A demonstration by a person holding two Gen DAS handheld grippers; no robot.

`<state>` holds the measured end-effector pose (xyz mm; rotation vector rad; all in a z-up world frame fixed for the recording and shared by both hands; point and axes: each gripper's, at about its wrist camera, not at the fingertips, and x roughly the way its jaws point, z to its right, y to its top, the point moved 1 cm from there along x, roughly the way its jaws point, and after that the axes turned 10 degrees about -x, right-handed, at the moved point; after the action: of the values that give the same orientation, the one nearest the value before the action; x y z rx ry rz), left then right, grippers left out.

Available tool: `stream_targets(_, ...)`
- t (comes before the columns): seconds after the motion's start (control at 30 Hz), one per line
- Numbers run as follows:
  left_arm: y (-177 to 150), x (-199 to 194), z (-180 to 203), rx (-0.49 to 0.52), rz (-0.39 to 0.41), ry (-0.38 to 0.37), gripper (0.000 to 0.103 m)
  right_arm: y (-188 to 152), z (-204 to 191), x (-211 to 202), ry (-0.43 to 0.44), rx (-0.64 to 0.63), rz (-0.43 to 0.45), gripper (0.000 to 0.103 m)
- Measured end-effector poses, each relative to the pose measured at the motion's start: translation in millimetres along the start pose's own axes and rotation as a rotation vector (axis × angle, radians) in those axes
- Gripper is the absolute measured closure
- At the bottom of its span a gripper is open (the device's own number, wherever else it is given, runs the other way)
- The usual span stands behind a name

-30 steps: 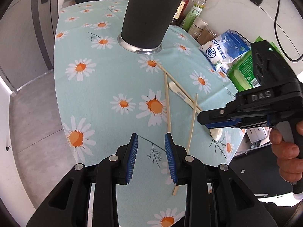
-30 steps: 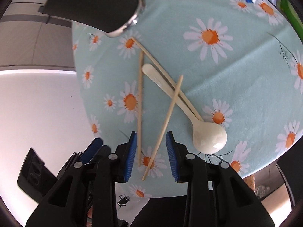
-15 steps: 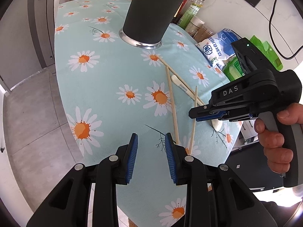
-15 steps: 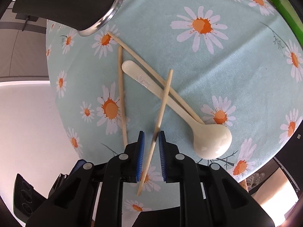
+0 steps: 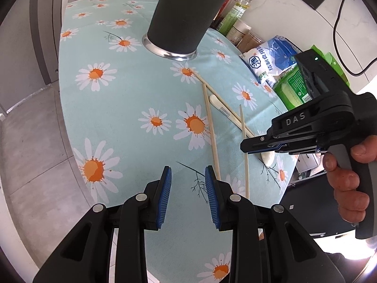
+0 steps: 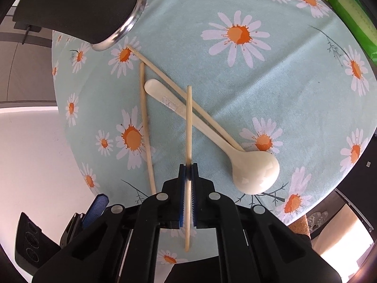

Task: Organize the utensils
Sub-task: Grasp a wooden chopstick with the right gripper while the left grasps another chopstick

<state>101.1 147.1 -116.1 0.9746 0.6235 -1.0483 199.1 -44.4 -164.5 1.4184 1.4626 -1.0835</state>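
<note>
Right gripper clamped on chopstick crossing cream spoon on bench; left gripper partly open, empty, above bench edge.

- Bright, even daylight in both views; colours of the daisy tablecloth clean, no noise.
- Blown-out white patch left of the tablecloth in the right wrist view, detail lost there.
- Second overexposed spot at the lower right corner of the left wrist view, below the hand.
- Soft, short shadows only: thin one beside the chopstick, faint one under the spoon.
- Specular glint on the metal base ring of the black holder.
- Strong fisheye bend: tablecloth edge curved, black vignette at all corners.
- Slight blur on the chopstick just above the pads; rest sharp.
</note>
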Motion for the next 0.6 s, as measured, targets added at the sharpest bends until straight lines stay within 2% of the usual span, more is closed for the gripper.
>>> stream_targets(0.13,4.8,5.1,9.1,0.029,-0.013,0.007,0.074,-0.3,-2.8,-16.6,0.022,-0.034,0.029,0.097)
stream_targets(0.3,12.8,18.0,20.8,0.071,-0.058,0.057,0.074,0.9,-7.6,-45.4,0.035,-0.1,0.096,0.097)
stream_targets(0.43,23.0,28.6,30.5,0.095,-0.07,0.1,0.074,4.8,-8.2,-60.3,0.074,-0.145,0.114,0.097)
stream_targets(0.6,36.9,44.1,47.0,0.127,-0.093,0.125,0.075,10.9,-5.4,-76.5,0.083,-0.201,0.147,0.097)
